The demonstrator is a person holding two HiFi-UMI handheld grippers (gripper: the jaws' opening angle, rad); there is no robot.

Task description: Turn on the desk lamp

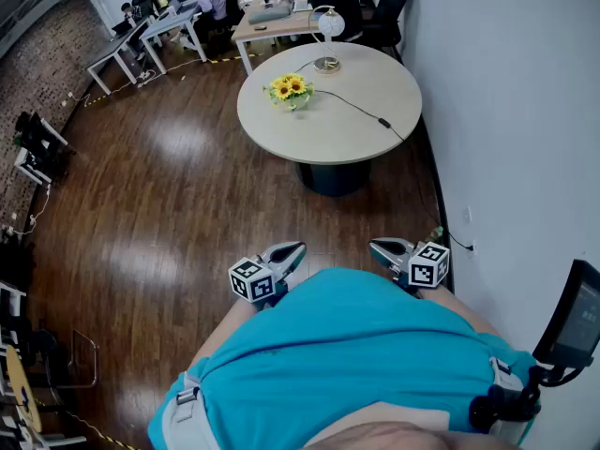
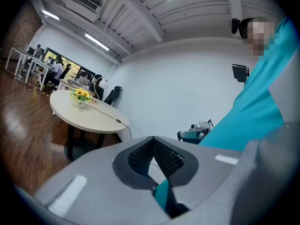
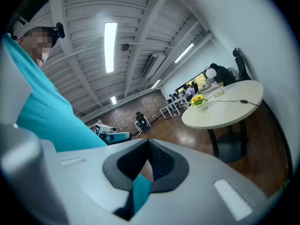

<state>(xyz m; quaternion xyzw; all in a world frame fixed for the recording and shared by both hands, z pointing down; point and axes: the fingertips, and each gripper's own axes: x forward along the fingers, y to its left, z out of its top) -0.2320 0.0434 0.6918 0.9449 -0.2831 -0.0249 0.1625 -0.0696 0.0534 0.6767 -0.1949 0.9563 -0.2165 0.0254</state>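
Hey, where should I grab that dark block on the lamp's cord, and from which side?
Probably pinch the block across its width, coming down from above with the right tool: it lies flat on the table near its right edge.

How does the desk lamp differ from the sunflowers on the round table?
The desk lamp is pale; the sunflowers are yellow. The desk lamp stands at the table's far edge, the sunflowers nearer its middle. A cable runs from the desk lamp, none from the sunflowers. Both stand on the round table.
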